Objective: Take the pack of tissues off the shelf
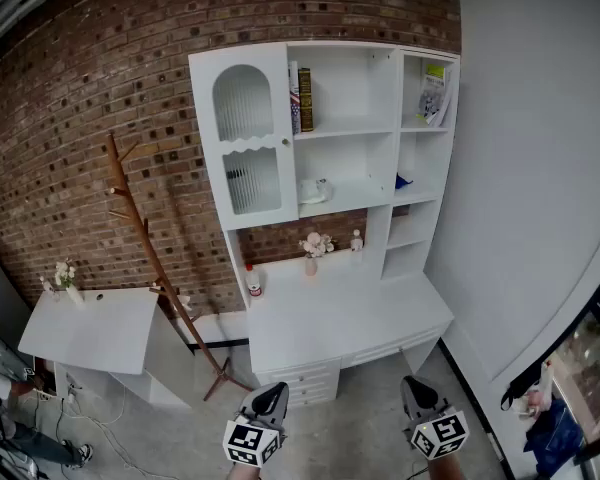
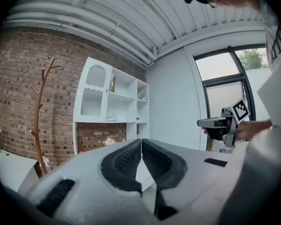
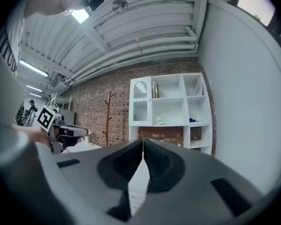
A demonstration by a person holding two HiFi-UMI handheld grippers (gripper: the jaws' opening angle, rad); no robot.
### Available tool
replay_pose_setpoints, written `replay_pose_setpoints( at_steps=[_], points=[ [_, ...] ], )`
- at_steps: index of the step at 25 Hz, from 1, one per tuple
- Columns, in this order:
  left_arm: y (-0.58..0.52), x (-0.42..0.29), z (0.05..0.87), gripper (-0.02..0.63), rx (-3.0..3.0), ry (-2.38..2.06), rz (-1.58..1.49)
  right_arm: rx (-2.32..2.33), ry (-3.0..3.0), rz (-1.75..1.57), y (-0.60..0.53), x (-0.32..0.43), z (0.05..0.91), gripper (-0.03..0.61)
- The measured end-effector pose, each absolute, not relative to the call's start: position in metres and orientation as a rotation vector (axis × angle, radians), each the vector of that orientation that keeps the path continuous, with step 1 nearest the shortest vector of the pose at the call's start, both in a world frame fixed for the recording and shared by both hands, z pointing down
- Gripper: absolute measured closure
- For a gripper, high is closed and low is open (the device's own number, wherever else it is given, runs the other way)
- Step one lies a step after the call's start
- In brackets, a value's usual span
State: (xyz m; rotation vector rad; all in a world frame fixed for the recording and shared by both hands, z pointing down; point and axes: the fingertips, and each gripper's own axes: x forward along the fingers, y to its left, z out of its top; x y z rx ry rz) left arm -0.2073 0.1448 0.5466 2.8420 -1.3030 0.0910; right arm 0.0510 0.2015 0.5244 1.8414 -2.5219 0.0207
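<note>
The pack of tissues (image 1: 314,190) is a pale bundle on the middle shelf of the white shelf unit (image 1: 242,211), which stands against the brick wall. It shows small in the left gripper view (image 2: 111,116) and in the right gripper view (image 3: 159,120). Both grippers hang low in front of the desk, far from the shelf. My left gripper (image 1: 272,398) is shut with nothing in it, its jaws meeting (image 2: 141,142). My right gripper (image 1: 416,392) is also shut and holds nothing (image 3: 143,142).
Books (image 1: 300,99) stand on the top shelf and a blue item (image 1: 402,181) lies in the right column. A flower vase (image 1: 314,249) and a red-capped bottle (image 1: 253,284) sit on the desk (image 1: 340,318). A wooden coat rack (image 1: 150,258) and a small white table (image 1: 90,330) stand left.
</note>
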Motion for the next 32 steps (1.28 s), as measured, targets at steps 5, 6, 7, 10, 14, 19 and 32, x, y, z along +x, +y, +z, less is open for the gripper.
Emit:
replay_pose_setpoints(
  at_steps=[5, 6, 7, 10, 14, 19, 32],
  points=[
    [0.141, -0.205, 0.547, 0.588, 2.839, -1.307, 0.088, 1.846, -2.525, 0.022, 0.197, 0.055, 0.523, 0.545],
    [0.14, -0.205, 0.546, 0.588, 2.838, -1.309, 0.088, 1.845, -2.525, 0.02, 0.197, 0.055, 0.523, 0.545],
    [0.14, -0.206, 0.546, 0.588, 2.836, -1.312, 0.087, 1.843, -2.525, 0.019, 0.197, 0.055, 0.522, 0.545],
    [0.14, -0.205, 0.546, 0.588, 2.833, -1.315, 0.086, 1.84, -2.527, 0.018, 0.196, 0.056, 0.521, 0.545],
    [0.141, -0.203, 0.547, 0.588, 2.826, -1.322, 0.093, 1.829, -2.539, 0.025, 0.196, 0.057, 0.521, 0.545],
    [0.147, -0.202, 0.55, 0.588, 2.812, -1.341, 0.103, 1.843, -2.53, 0.027, 0.198, 0.064, 0.523, 0.545],
    [0.181, -0.17, 0.577, 0.588, 2.715, -1.373, 0.13, 1.802, -2.563, 0.061, 0.212, 0.098, 0.537, 0.544]
  ],
)
